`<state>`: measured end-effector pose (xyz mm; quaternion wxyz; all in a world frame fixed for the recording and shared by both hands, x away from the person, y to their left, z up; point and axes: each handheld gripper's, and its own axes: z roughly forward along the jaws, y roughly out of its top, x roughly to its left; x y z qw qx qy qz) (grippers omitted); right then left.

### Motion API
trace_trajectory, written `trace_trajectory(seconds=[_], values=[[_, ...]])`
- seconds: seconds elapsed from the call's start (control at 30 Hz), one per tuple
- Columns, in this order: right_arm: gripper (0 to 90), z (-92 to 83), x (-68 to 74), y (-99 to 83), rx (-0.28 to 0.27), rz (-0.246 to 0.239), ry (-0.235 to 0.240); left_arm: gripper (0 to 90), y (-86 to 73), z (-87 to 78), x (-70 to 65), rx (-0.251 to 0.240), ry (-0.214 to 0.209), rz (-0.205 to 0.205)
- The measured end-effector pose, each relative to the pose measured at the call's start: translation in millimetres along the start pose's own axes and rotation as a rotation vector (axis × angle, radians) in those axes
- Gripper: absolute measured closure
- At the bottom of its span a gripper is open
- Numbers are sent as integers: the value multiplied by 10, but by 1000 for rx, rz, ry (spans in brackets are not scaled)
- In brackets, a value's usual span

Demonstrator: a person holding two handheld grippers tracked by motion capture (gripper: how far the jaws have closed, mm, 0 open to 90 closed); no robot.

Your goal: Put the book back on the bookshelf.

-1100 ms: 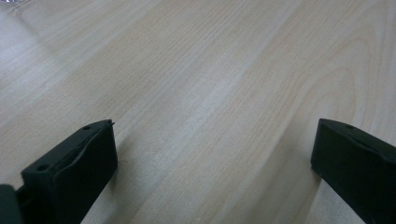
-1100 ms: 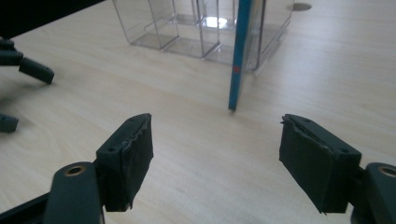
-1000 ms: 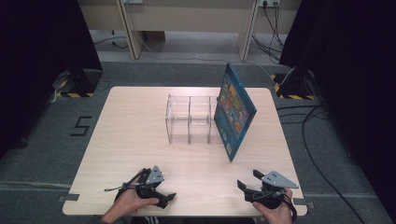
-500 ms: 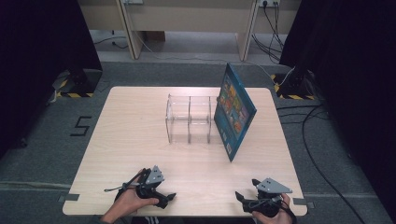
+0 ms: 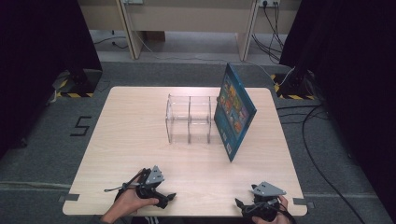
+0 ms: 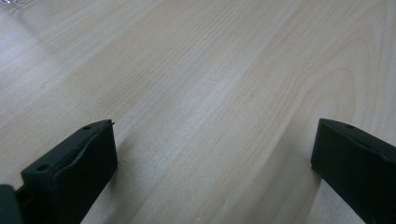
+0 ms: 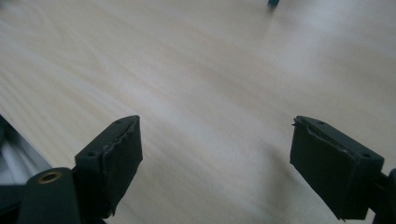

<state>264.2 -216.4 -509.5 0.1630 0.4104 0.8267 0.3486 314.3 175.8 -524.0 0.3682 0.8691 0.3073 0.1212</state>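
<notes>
Compared with a second ago, the right hand-held gripper (image 5: 240,205) sits lower at the near edge of the worktop (image 5: 130,130). Its jaws have just been opening and now stand spread wide with nothing between them. The left hand-held gripper (image 5: 169,198) keeps its place near the front left, its jaws also spread and empty.

The book (image 5: 235,112) stands on its lower edge at the right of the worktop's middle, tilted and leaning against the right end of the clear rack (image 5: 189,119). Its long axis runs from the far side toward the near right, and its colourful cover faces right and toward the camera.

The high view shows both hands, the rack and the book together. The right gripper view shows bare wood grain between its jaws and a dark blue corner of the book (image 7: 273,3) at the top edge. The left gripper view shows wood between its jaws.
</notes>
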Motion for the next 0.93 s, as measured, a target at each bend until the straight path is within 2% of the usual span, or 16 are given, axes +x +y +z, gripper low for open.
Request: trace_trajectory(seconds=[0.03,0.07,0.13,0.93], values=[[160,27,9,-17,42,-10,0,0,0,0,-1,0,0,0],[153,44,25,-31,42,-34,-11,0,-1,0,-2,0,-1,2],[158,43,36,-20,49,-29,-2,0,-1,1,-7,-1,-4,3],[153,47,29,-33,39,-33,0,0,-1,1,-12,-1,-4,6]])
